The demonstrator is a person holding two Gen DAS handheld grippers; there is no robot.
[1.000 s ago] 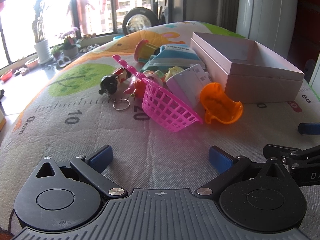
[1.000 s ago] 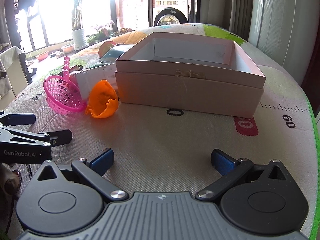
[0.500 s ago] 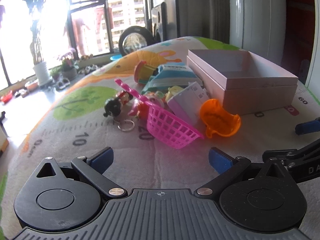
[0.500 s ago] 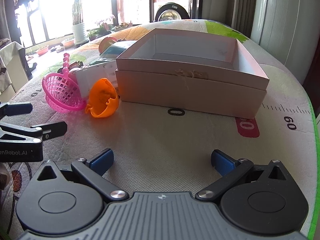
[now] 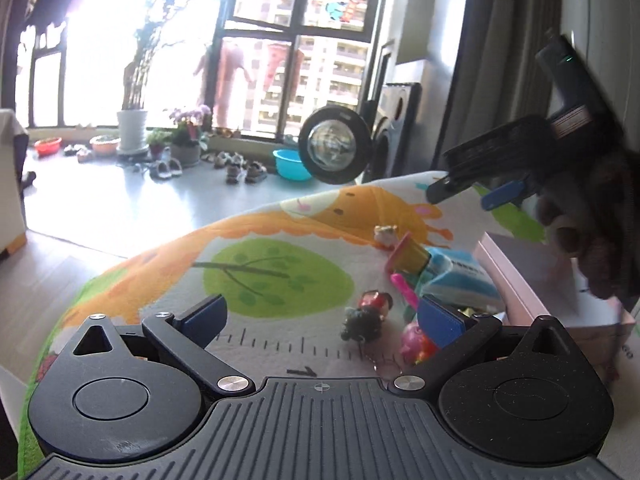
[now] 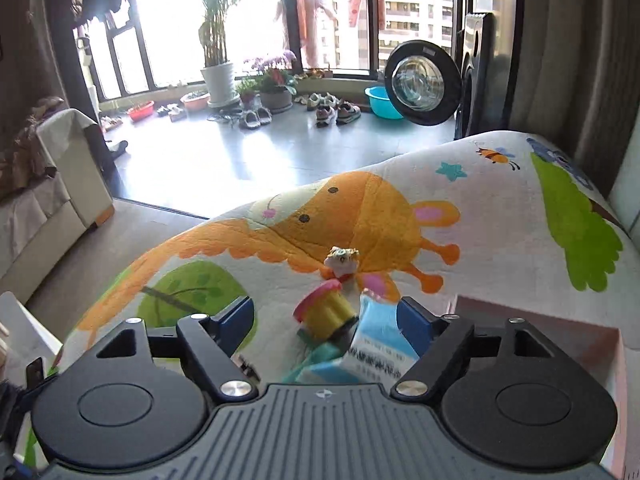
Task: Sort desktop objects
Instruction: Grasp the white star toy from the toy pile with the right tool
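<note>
1. Left gripper (image 5: 320, 316): fingers spread wide, nothing between them, as 0.5 s earlier. Its view had lifted since then; the window and floor now filled the upper half, and the printed mat (image 5: 276, 272) sat lower.
2. Ahead of its left finger (image 5: 204, 314) lay only bare mat with the green tree print. 0.5 s ago the pink basket and orange scoop lay ahead of the claw; both were now out of view.
3. Just ahead of its right finger (image 5: 440, 320) lay the dark keychain figure (image 5: 362, 320), with a pink toy (image 5: 416, 342) partly hidden behind that fingertip.
4. Further right and beyond: the blue-and-white carton (image 5: 460, 280) and the pink-rimmed yellow cup (image 5: 408, 258), tipped on its side.
5. Right gripper (image 5: 472, 194): seen from the left wrist view raised at upper right above the pile; earlier it sat low at the right edge.
6. Right gripper (image 6: 326, 320), own view: fingers apart, gripping nothing. The cup (image 6: 326, 312) and carton (image 6: 380, 344) lay between and below the fingers; contact could not be determined.
7. A small cream figurine (image 6: 340, 260) stood beyond the cup, well ahead of the claw.
8. Pink box (image 6: 560, 332): open, to the right of the right finger; earlier it lay straight ahead.
</note>
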